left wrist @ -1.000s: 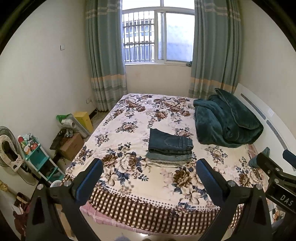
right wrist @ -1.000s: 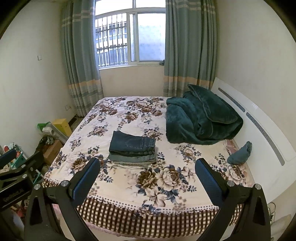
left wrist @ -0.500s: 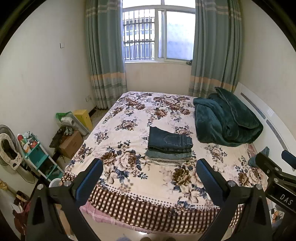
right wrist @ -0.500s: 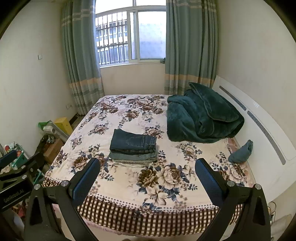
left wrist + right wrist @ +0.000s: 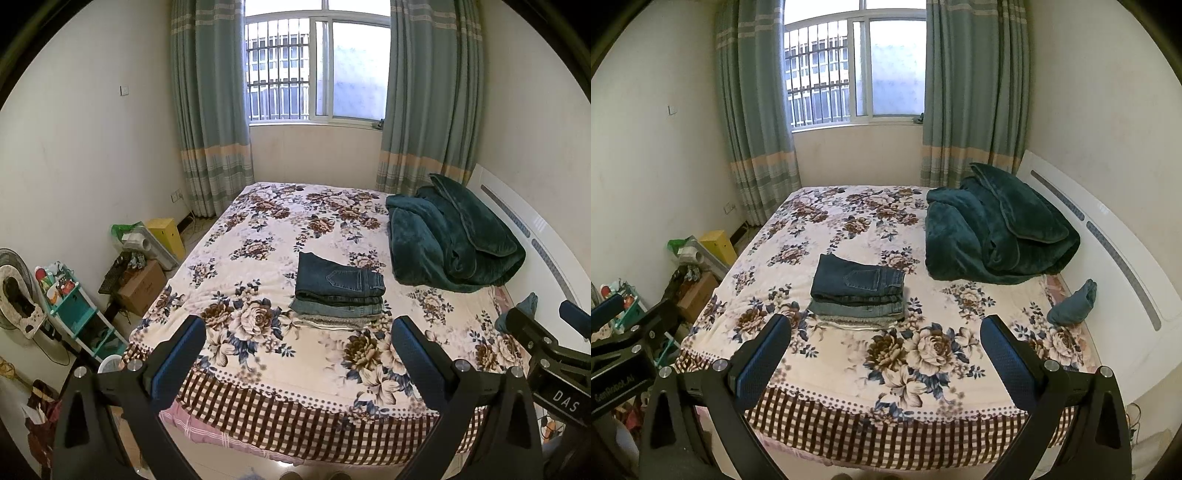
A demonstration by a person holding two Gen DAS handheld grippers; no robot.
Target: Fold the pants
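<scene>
The left gripper was held level and pointed forward, its two blue-padded fingers spread wide with nothing between them. The right gripper sat in the same pose, fingers equally far apart and empty. Both were raised in free air, touching nothing. They were side by side: part of the right gripper showed at the right edge of the left wrist view, and part of the left gripper showed at the left edge of the right wrist view
</scene>
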